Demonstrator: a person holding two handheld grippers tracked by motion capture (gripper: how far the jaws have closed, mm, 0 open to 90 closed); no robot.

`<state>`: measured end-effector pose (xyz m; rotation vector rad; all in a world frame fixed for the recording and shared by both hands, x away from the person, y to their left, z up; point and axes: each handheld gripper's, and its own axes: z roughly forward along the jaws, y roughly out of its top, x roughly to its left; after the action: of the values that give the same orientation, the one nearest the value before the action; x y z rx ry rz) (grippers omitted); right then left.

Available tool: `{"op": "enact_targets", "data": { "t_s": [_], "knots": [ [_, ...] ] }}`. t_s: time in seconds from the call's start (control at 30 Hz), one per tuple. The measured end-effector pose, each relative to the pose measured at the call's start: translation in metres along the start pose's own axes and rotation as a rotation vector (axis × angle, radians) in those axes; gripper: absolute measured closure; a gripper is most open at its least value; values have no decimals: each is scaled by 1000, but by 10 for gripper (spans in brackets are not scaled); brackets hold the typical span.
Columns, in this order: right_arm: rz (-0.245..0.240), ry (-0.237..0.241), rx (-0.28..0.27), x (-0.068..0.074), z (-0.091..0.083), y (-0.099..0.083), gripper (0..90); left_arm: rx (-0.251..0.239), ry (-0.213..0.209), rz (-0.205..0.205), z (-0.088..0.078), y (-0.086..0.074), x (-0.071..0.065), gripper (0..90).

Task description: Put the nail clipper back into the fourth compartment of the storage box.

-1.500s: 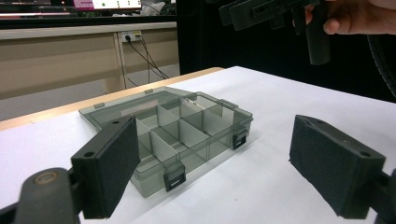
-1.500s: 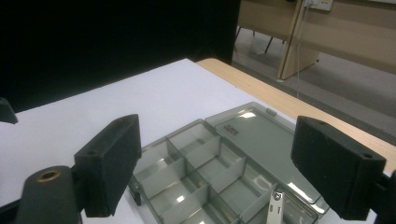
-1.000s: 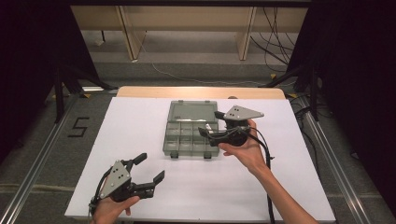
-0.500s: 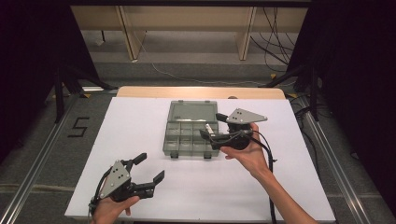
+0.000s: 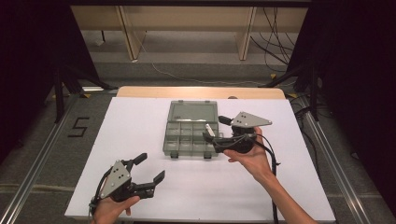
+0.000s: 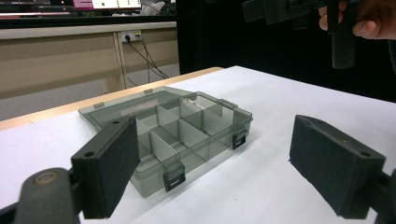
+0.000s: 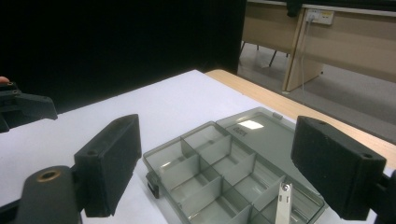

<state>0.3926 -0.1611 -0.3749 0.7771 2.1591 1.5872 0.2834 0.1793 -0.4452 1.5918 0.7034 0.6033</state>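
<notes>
The open box sits mid-worktop, lid flat at its 12 o'clock. The right gripper hovers at its 3 o'clock edge, jaws wide and empty; a small white piece, perhaps a clip, lies in a near cell. The left gripper, also wide and empty, waits at 7 o'clock. Unbraced, the light box could skid if a jaw catches a divider.

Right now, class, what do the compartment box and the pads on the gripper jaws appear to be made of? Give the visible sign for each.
Compartment box: probably hard plastic, smoky grey and see-through, since the dividers and the white table show through its glossy walls. Its latches look like darker opaque plastic. The left gripper has pads that look like matt black foam or rubber: dull and finely grainy, without shine.
</notes>
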Motion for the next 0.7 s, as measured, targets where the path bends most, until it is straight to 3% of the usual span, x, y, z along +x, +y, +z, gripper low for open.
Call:
{"op": "enact_targets", "data": {
  "t_s": [0.3, 0.7],
  "knots": [
    [21, 3, -34, 0, -6, -5, 160, -1, 0, -2, 0, 0, 0, 156],
    [-7, 16, -62, 6, -15, -13, 158, -1, 3, -9, 0, 0, 0, 156]
  ]
}}
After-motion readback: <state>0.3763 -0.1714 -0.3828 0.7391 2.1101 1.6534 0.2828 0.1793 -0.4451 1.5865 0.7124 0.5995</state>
